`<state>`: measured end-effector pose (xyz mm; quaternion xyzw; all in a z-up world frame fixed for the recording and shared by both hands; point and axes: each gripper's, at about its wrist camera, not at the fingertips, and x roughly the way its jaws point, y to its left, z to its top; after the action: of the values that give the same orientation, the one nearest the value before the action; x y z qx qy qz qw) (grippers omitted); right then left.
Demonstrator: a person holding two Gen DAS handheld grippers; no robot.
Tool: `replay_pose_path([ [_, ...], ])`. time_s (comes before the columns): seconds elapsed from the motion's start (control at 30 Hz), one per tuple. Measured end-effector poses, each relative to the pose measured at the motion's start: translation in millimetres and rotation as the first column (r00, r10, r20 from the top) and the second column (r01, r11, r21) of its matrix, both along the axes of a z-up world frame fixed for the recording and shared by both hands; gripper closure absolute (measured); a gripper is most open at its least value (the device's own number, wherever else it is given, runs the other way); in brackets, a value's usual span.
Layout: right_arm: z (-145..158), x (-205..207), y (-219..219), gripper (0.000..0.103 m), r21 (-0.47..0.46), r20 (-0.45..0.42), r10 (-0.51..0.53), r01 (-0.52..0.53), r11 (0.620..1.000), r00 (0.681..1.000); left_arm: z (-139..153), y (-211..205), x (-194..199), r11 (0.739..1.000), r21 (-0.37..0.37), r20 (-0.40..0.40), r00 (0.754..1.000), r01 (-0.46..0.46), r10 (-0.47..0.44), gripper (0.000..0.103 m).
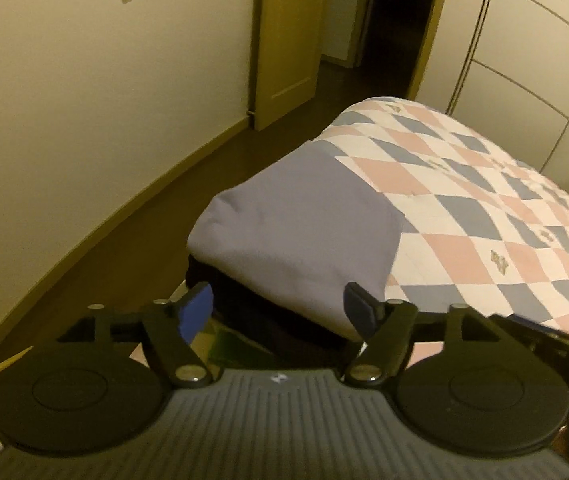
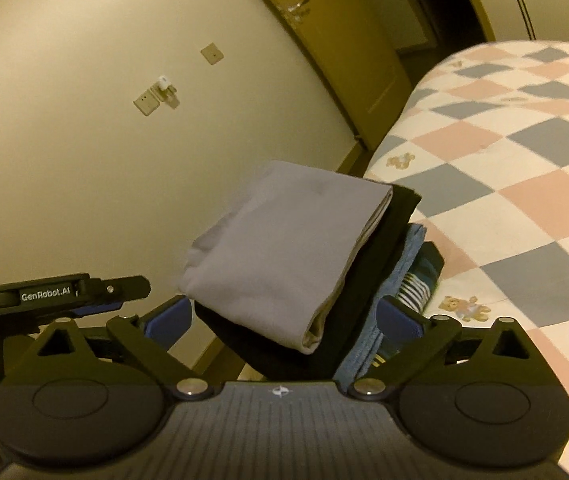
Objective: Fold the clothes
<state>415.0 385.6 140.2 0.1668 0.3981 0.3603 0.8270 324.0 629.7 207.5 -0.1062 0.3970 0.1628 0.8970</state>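
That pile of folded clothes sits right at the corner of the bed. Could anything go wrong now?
Possibly. The stack sits at the checkered bed's corner, so a nudge might tip it to the floor. The grey garment lies skewed on the black one and could slide off. Both the left gripper and right gripper are open close around the stack, so pulling away carelessly might snag it.
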Motion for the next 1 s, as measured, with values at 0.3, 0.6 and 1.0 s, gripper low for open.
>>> replay_pose_path([
  [0.3,31,-20,-47,0.001,-0.052,0.096,0.014,-0.009,0.999,0.995,19,-62,-34,0.994,0.063,-0.006,0.996,-0.094,0.095,0.011],
  [0.6,38,-24,-92,0.000,-0.059,0.093,0.083,-0.077,0.995,0.992,38,-121,-58,0.968,0.166,0.032,0.982,-0.187,0.184,0.001],
  [1.0,34,-33,-124,0.000,-0.117,0.101,0.159,-0.147,0.982,0.982,37,-173,-69,0.929,0.257,0.052,0.963,-0.268,0.264,0.001],
])
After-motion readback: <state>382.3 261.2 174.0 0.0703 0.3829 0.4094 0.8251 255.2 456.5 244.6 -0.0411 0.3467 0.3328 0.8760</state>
